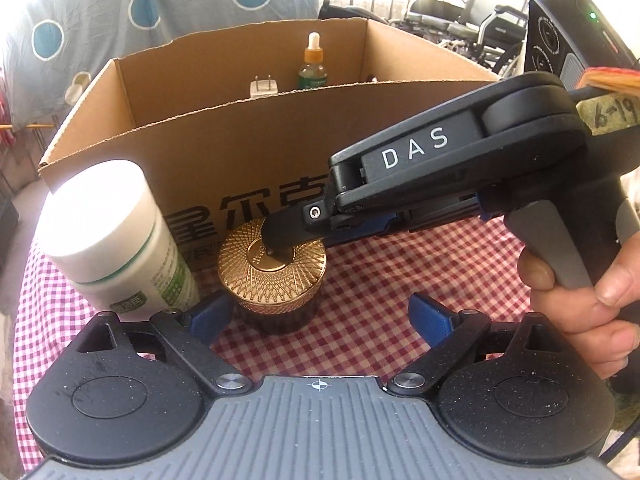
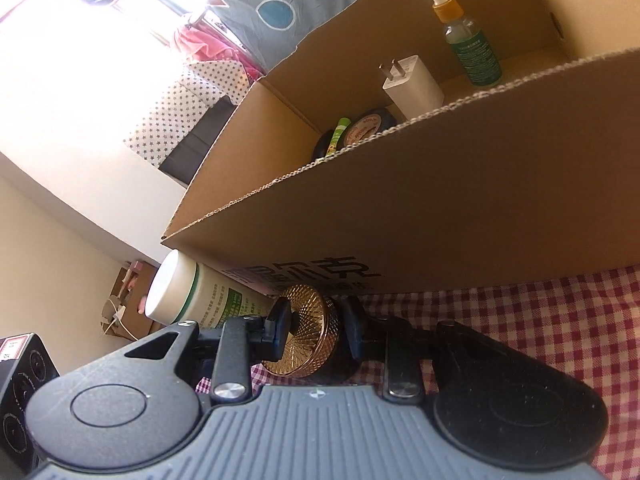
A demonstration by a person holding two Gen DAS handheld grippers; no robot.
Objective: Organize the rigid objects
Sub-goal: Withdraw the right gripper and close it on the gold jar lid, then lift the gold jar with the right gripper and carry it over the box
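Note:
A jar with a gold patterned lid [image 1: 276, 284] stands on the red checked cloth [image 1: 380, 280] just in front of the cardboard box [image 1: 256, 152]. My right gripper [image 1: 280, 250] reaches in from the right, rolled onto its side. It is shut on the jar [image 2: 308, 348], with one finger on the lid's top and the other against the dark body below; my right gripper [image 2: 316, 322] straddles it in the right wrist view. My left gripper [image 1: 320, 316] hovers open just short of the jar with nothing between its blue pads [image 1: 208, 316]. A white bottle [image 1: 116, 240] stands left of the jar.
The box [image 2: 440, 200] holds a dropper bottle [image 2: 472, 48], a white plug [image 2: 412, 84], dark round tins [image 2: 368, 126] and a green tube [image 2: 338, 136]. A person's hand [image 1: 592, 312] grips the right tool. A black device [image 1: 560, 36] stands at the back right.

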